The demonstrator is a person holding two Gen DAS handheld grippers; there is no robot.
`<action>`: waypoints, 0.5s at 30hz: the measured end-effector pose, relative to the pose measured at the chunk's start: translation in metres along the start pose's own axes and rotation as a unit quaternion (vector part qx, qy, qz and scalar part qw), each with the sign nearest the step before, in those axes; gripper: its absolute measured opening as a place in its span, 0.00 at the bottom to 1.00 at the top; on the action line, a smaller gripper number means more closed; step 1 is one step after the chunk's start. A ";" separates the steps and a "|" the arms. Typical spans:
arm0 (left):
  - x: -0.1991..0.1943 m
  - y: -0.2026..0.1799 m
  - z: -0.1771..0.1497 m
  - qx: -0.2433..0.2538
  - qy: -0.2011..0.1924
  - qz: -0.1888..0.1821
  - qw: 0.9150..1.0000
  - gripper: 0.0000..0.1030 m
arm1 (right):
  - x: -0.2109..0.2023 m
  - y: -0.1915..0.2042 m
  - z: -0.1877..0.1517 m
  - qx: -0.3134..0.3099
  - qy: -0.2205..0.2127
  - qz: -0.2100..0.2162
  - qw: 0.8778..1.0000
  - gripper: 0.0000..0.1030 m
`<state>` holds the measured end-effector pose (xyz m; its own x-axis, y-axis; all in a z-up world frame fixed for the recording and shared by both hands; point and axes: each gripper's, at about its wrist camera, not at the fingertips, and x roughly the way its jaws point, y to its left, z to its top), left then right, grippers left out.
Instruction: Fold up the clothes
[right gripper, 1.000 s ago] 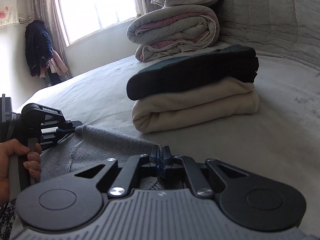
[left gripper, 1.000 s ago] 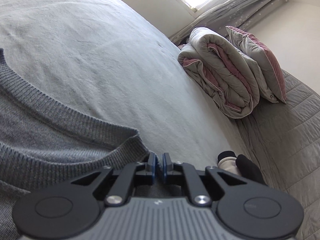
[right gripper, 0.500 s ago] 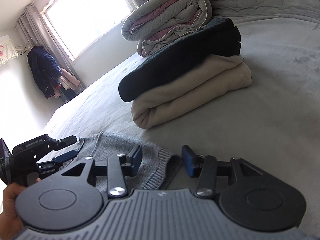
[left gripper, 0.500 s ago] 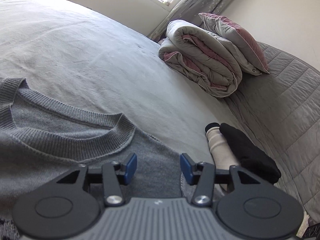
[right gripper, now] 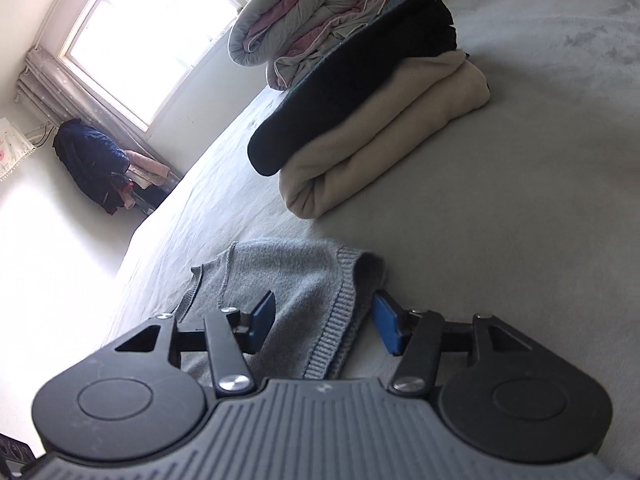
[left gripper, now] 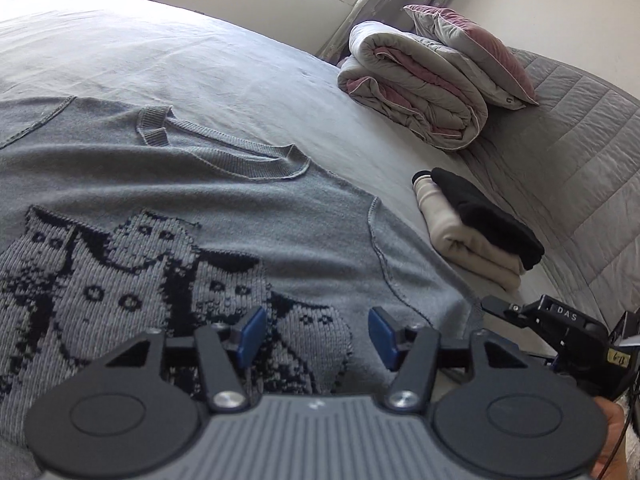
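Note:
A grey knitted sweater (left gripper: 248,200) with a dark cat pattern lies spread flat on the bed, neckline toward the far side. My left gripper (left gripper: 316,336) hovers over its patterned chest, jaws opening, blue pads apart with nothing pressed between them. In the right wrist view, the sweater's ribbed cuff (right gripper: 340,312) lies on the sheet between the pads of my right gripper (right gripper: 324,320); its jaws are opening too and do not press the cloth. The right gripper (left gripper: 552,320) also shows at the lower right of the left wrist view, beside the sleeve.
A folded stack, black garment (left gripper: 480,208) on a cream one (left gripper: 460,240), lies to the right of the sweater. A rolled duvet (left gripper: 416,92) and pillow (left gripper: 472,40) sit by the padded headboard (left gripper: 580,160). Clothes hang under the window (right gripper: 92,160).
Both grippers let go of the sweater and their jaws spread apart. The left gripper pulled back from the collar to over the chest pattern; the right one rolled and the cuff now lies loose.

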<state>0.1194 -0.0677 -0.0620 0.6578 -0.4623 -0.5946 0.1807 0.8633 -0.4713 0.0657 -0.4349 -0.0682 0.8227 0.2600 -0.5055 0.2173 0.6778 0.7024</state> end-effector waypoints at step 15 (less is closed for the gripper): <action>-0.039 -0.058 -0.044 0.048 0.018 -0.043 0.998 0.55 | -0.065 -0.015 -0.061 0.093 0.048 0.060 0.993 0.50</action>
<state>0.0516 -0.1092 -0.0399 0.6098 -0.5415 -0.5787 0.3053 0.8343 -0.4590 -0.0230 -0.4198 -0.0763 0.7973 0.4014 -0.4508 0.2208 0.5012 0.8367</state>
